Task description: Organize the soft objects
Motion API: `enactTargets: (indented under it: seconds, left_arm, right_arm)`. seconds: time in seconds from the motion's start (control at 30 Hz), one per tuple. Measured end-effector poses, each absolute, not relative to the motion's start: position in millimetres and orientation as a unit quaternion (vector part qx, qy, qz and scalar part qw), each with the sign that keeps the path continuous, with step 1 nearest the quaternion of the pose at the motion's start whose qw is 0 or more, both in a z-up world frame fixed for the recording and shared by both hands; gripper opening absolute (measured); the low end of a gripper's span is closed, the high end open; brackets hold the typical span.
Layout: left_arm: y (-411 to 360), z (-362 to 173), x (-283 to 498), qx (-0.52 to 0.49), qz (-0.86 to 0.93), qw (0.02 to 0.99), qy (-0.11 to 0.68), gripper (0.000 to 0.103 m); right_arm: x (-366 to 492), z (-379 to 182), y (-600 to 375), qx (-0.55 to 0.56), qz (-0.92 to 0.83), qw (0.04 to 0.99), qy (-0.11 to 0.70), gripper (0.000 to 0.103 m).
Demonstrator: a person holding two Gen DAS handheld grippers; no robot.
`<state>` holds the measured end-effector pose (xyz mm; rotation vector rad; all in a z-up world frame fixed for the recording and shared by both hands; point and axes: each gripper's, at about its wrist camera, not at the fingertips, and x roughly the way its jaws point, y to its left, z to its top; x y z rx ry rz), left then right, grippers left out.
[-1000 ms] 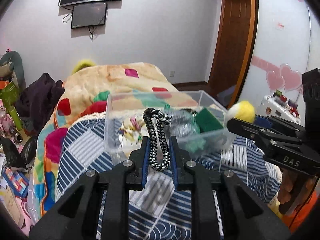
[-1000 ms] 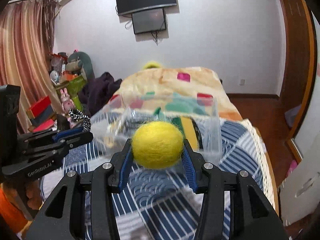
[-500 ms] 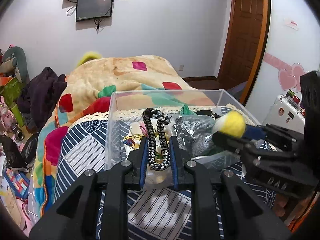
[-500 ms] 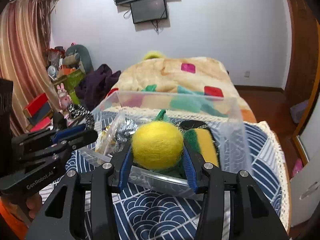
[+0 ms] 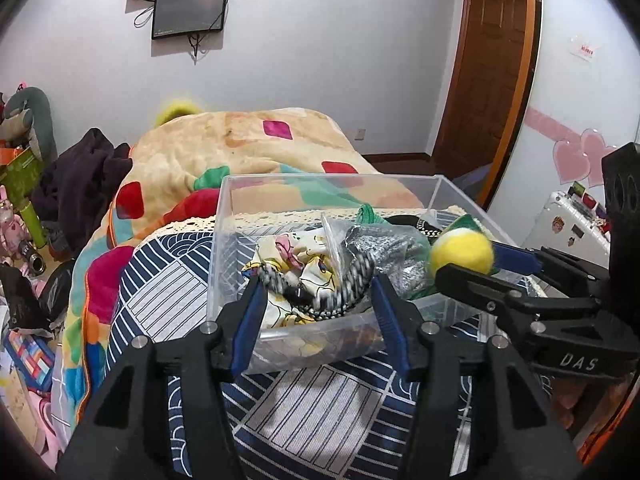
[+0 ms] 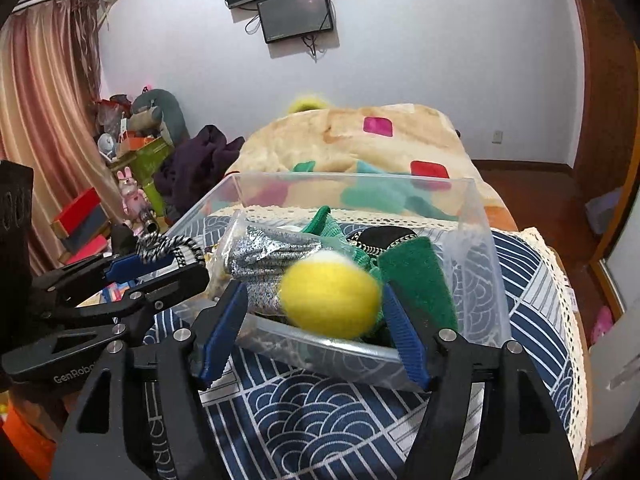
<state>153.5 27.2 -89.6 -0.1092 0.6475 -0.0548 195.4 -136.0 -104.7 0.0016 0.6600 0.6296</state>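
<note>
A clear plastic bin (image 5: 224, 240) (image 6: 476, 240) stands on the blue patterned bedspread and holds several soft items. My left gripper (image 5: 316, 304) is open over the bin's near wall; the black-and-white braided cord (image 5: 348, 284) drops blurred between its fingers. The cord also shows in the right wrist view (image 6: 168, 246). My right gripper (image 6: 314, 316) is open over the bin; the yellow felt ball (image 6: 330, 294) (image 5: 460, 254) is blurred and loose between its blue pads. A green sponge (image 6: 416, 280) and a silver bag (image 6: 272, 256) lie inside.
A colourful blanket (image 5: 240, 148) covers the bed behind the bin. Dark clothes (image 5: 80, 180) and toys pile up at the left. A wooden door (image 5: 492, 60) stands at the back right, and a white case (image 5: 568, 224) at the right.
Both grippers moved forward over the bin and opened. The cord and the yellow ball have come free and are dropping into the bin.
</note>
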Motion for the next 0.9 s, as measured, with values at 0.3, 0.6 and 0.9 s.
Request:
enactTargets:
  seconds: [0.3, 0.6, 0.9]
  left_arm:
    - [25.7, -70.6, 142.8, -0.039, -0.023, 0.956, 0.29, 0.06]
    - [31.9, -73.5, 131.5, -0.036, -0.023, 0.952, 0.302, 0.061]
    - [34.6, -102.7, 112.1, -0.029, -0.022, 0.939, 0.342, 0.062]
  right_arm:
    - [183.4, -83.3, -155.6, 0.022, 0.31, 0.907, 0.285, 0.071]
    - [177.0, -77.4, -168.5, 0.039, 0.307, 0.913, 0.265, 0.076]
    - [177.8, -81.2, -173.4, 0.048, 0.304, 0.913, 0.269, 0.076]
